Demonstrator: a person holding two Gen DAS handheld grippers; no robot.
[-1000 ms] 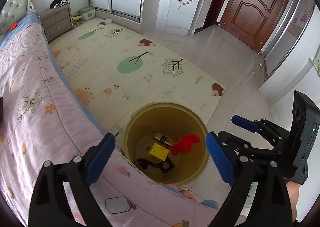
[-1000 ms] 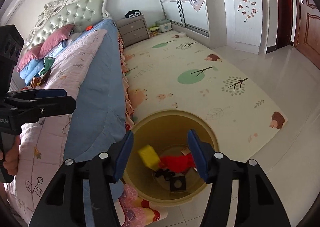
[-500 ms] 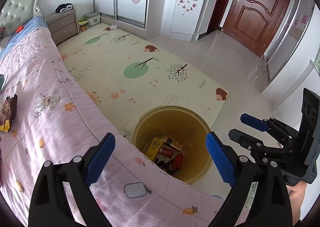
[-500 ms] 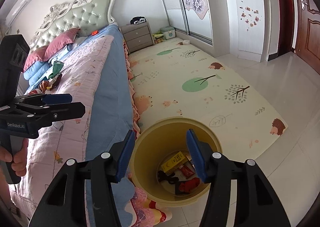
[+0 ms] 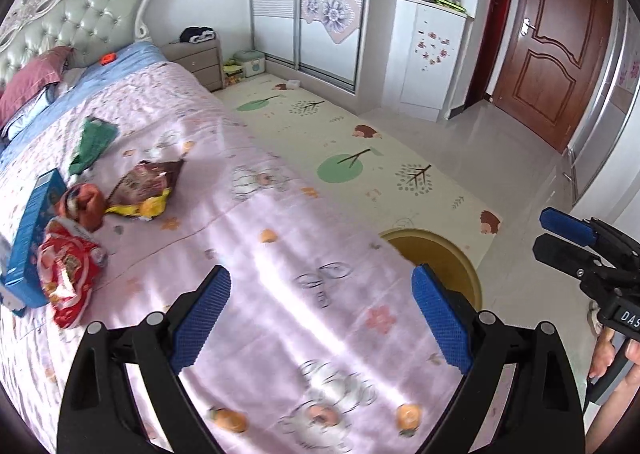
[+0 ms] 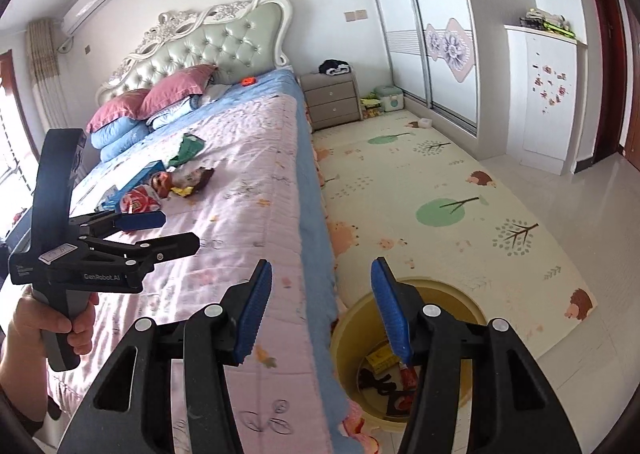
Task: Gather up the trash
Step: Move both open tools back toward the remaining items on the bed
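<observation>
A yellow bin (image 6: 460, 296) stands on the floor beside the bed and holds a yellow box (image 6: 380, 357) and other wrappers; its rim also shows in the left wrist view (image 5: 440, 244). Trash lies on the pink bedspread (image 5: 280, 254): a red snack bag (image 5: 70, 270), a brown and yellow wrapper (image 5: 146, 187), a green bag (image 5: 92, 141), a blue box (image 5: 34, 230). My left gripper (image 5: 320, 318) is open and empty over the bed, right of the trash. My right gripper (image 6: 322, 308) is open and empty above the bed edge and bin.
Pillows (image 6: 168, 93) and a padded headboard (image 6: 208, 41) are at the bed's far end. A play mat (image 6: 440, 205) covers the floor. A nightstand (image 6: 332, 99), wardrobe (image 6: 440, 33) and brown door (image 5: 556, 45) line the walls.
Both grippers have swung up and away from the bin toward the bed. The left view now shows the trash pile on the bedspread. Both stay open and empty.
</observation>
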